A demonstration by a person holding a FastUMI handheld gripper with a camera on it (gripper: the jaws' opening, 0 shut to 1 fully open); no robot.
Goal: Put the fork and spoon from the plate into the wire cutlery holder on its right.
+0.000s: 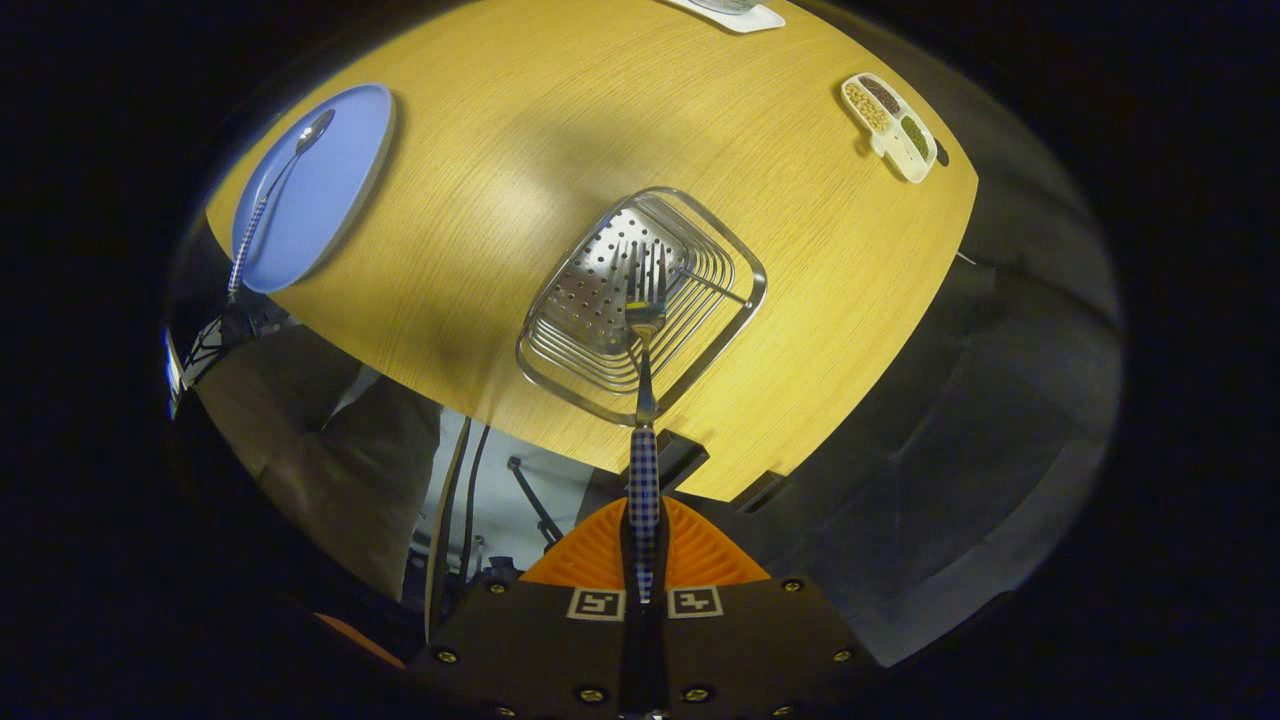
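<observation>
fork (643,400) clamped between jaws, above wire holder (640,300).

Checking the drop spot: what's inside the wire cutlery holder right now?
Its perforated metal floor; the fork, held by the shut gripper, hangs above the holder and covers a strip.

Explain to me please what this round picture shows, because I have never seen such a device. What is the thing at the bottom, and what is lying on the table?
A camera rides on a hand-held two-finger gripper and looks down along its fingers. They are shut on the checkered handle of a metal fork, whose tines hang over the wire cutlery holder. On the round wooden table lies a blue plate with a checkered-handled spoon. Beyond the holder stands a white divided dish with dry grains or beans.
</observation>
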